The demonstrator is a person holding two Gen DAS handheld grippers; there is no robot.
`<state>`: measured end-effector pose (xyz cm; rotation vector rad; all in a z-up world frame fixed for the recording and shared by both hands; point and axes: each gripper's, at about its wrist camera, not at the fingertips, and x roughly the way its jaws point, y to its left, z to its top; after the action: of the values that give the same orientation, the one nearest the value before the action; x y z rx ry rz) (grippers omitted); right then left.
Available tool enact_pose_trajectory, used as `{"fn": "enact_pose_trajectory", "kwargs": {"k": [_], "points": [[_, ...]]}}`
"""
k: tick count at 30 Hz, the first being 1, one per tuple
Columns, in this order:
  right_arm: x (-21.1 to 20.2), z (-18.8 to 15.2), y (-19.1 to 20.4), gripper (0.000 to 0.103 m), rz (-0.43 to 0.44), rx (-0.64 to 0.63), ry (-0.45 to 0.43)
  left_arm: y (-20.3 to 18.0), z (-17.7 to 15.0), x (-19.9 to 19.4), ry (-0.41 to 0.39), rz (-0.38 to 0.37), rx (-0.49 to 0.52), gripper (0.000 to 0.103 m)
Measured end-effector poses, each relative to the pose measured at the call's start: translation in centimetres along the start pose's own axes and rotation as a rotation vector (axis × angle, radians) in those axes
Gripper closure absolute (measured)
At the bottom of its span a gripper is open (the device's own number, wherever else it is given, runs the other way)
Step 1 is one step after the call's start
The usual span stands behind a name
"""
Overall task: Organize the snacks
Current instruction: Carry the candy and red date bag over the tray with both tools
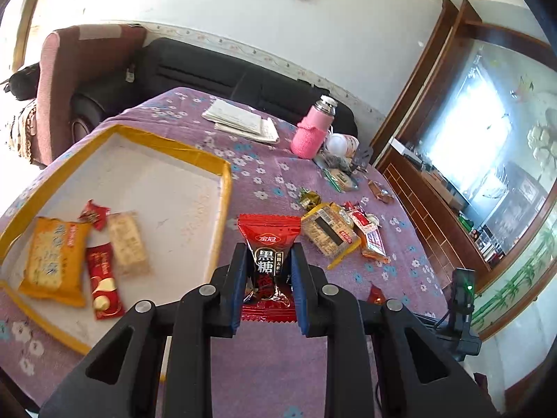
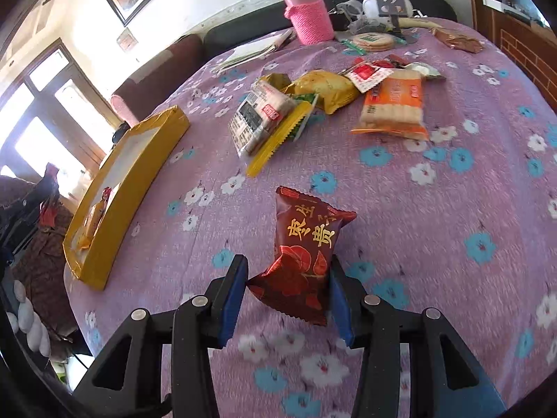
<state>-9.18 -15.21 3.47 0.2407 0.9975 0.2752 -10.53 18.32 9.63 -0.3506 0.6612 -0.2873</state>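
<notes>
— How far along is the snack sorting?

— Partly done, I'd judge. The shallow yellow-rimmed cardboard tray (image 1: 222,188) on the purple flowered bench (image 2: 435,244) holds four items: a yellow biscuit packet (image 1: 52,257), a small red wrapped candy (image 1: 94,214), a pale rice-cracker bar (image 1: 127,244) and a slim red stick packet (image 1: 104,284). A loose heap of assorted packets (image 2: 313,101) lies well apart from the tray, near a pink knitted-sleeve flask (image 2: 308,17), so plenty is left.

— And the grippers?

— Both loaded. The left gripper (image 1: 268,271) is closed tight on a red-and-black brown-sugar candy packet (image 1: 269,244), blue pads pinching its middle, held above the cloth just beside the tray's near corner. The right gripper (image 2: 289,292), jaws at roughly half spread, clamps a dark red crinkled pouch with gold lettering (image 2: 306,247), tilted and raised off the bench, with the tray off to its left.

— Next?

— Likely both packets go into the tray.
</notes>
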Motion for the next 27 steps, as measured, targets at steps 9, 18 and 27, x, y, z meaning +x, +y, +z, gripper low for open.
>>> {"fn": "enact_pose_trajectory", "kwargs": {"k": [9, 18, 27], "points": [[-1.7, 2.6, 6.1, 0.057, 0.166, -0.041, -0.035, 6.3, -0.1, -1.5, -0.013, 0.104, -0.131, 0.082], [4.1, 5.5, 21.2, 0.057, 0.297, -0.289, 0.071, 12.4, 1.2, -0.8, 0.008, 0.221, -0.205, 0.082], [12.6, 5.5, 27.9, 0.058, 0.200, -0.375, 0.182, 17.8, 4.9, 4.1, 0.110, 0.315, -0.219, 0.081]]}}
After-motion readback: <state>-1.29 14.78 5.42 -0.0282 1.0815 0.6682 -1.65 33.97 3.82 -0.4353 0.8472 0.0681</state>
